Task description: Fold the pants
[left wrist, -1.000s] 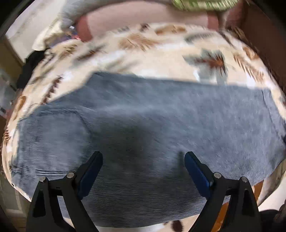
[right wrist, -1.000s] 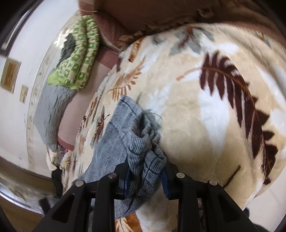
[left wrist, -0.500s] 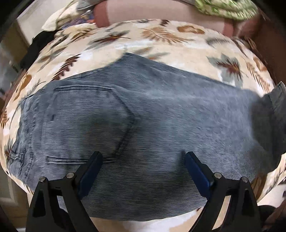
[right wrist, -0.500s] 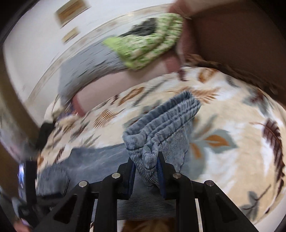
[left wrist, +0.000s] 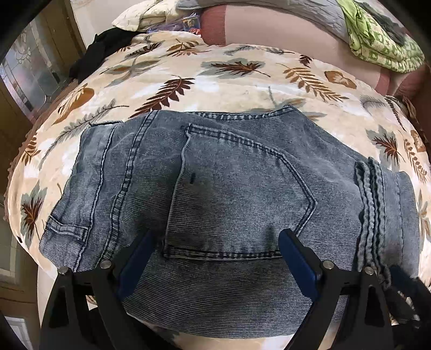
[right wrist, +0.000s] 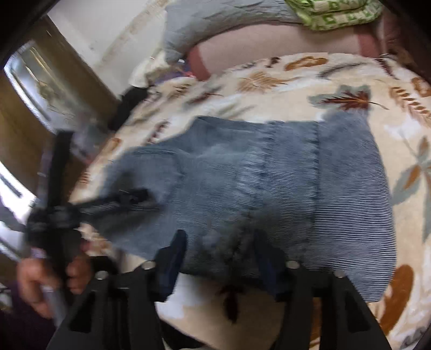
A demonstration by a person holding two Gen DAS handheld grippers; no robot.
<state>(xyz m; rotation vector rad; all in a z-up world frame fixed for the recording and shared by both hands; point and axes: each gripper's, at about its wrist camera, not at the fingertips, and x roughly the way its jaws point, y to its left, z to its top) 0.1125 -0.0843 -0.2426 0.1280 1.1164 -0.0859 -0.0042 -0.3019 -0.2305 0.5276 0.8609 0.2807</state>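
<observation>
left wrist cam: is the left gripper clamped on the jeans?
No. The left gripper stands wide open above the jeans, its blue pads apart with no fabric pinched between them.

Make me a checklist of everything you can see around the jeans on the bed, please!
Surface: cream plush blanket with leaf print covering a bed.
Job's things: faded blue denim jeans folded over, back pocket up, leg hems lying across one end.
Clutter: green patterned cloth, grey quilted pillow, black garment.
Grippers: left gripper open above the jeans, holding nothing; right gripper jaws opening, nothing between them.
Cables: nothing seen.
Surroundings: white wall, wooden frame with glass.
</observation>
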